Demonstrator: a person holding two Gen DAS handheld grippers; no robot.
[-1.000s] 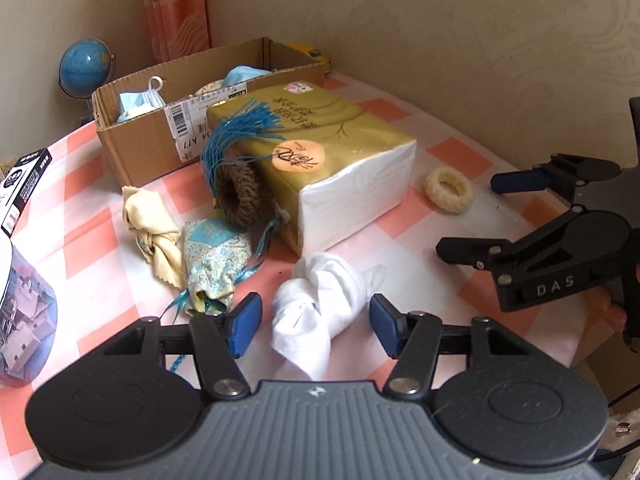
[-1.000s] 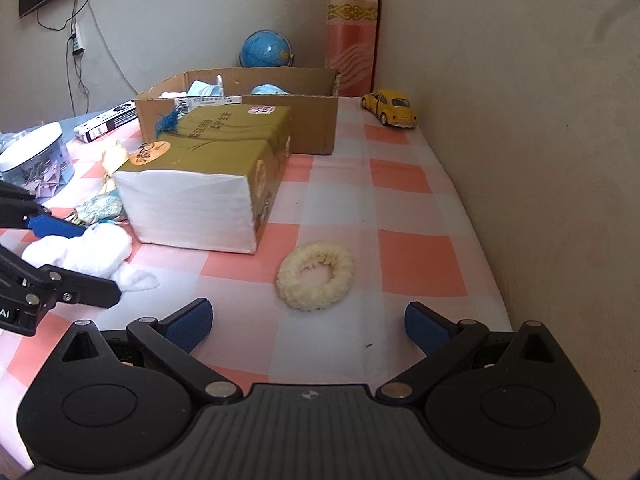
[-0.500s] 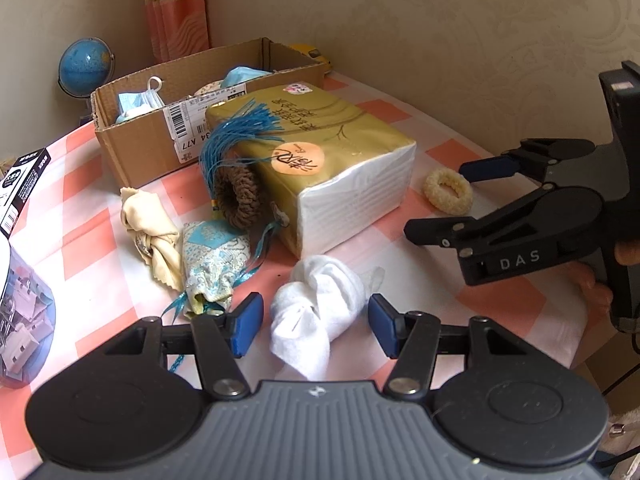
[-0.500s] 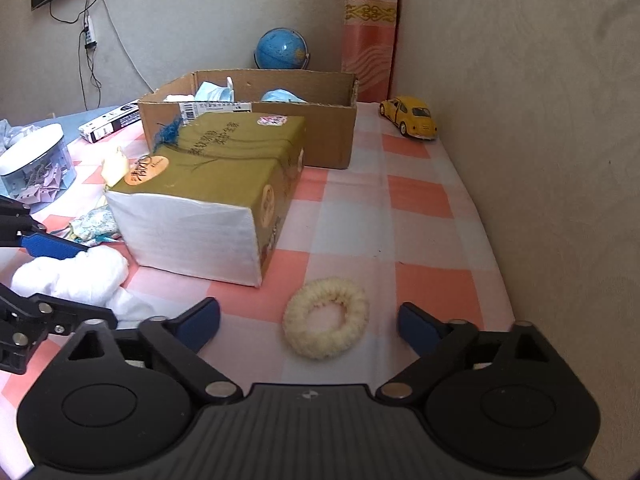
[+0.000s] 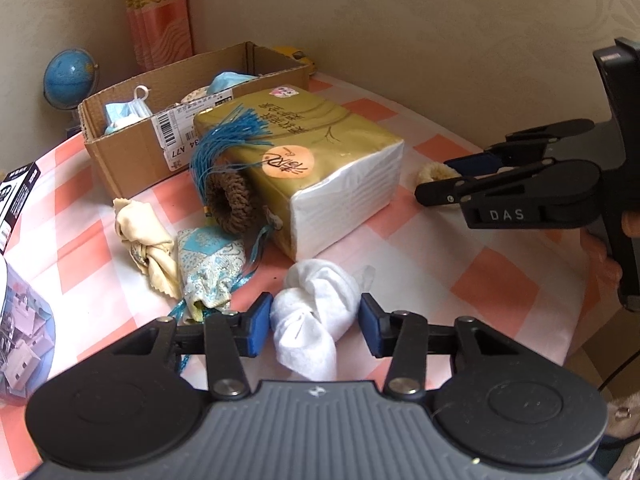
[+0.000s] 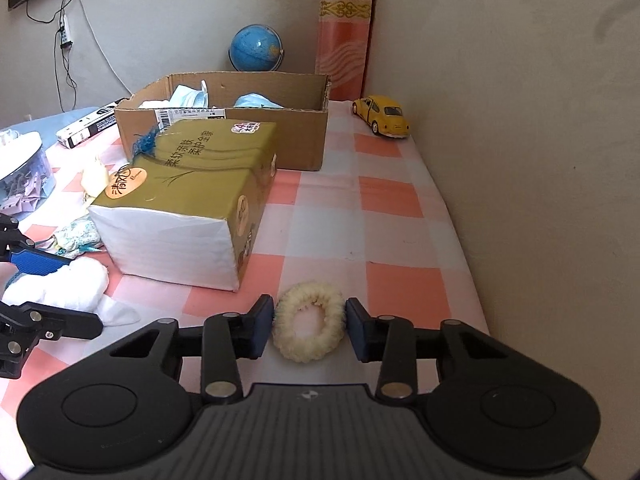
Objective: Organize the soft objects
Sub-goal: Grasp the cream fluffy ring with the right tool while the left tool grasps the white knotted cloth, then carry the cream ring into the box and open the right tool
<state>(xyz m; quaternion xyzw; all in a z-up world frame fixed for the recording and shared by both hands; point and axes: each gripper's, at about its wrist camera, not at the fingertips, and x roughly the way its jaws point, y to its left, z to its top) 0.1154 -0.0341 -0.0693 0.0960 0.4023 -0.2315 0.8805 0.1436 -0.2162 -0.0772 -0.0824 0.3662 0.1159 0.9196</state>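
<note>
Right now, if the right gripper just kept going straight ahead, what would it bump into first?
The right gripper already has the fluffy cream hair tie between its open fingers, so it would meet that first. Past it lies bare checked tablecloth; the cardboard box probably comes next.

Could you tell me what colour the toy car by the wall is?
Yellow; the toy car shows best in the right wrist view.

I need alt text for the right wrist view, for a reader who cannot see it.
The open right gripper straddles a cream fluffy hair scrunchie lying on a pink-and-white checked tablecloth. Behind it stand a gold tissue pack and an open cardboard box, with a yellow toy car by the wall.
</note>
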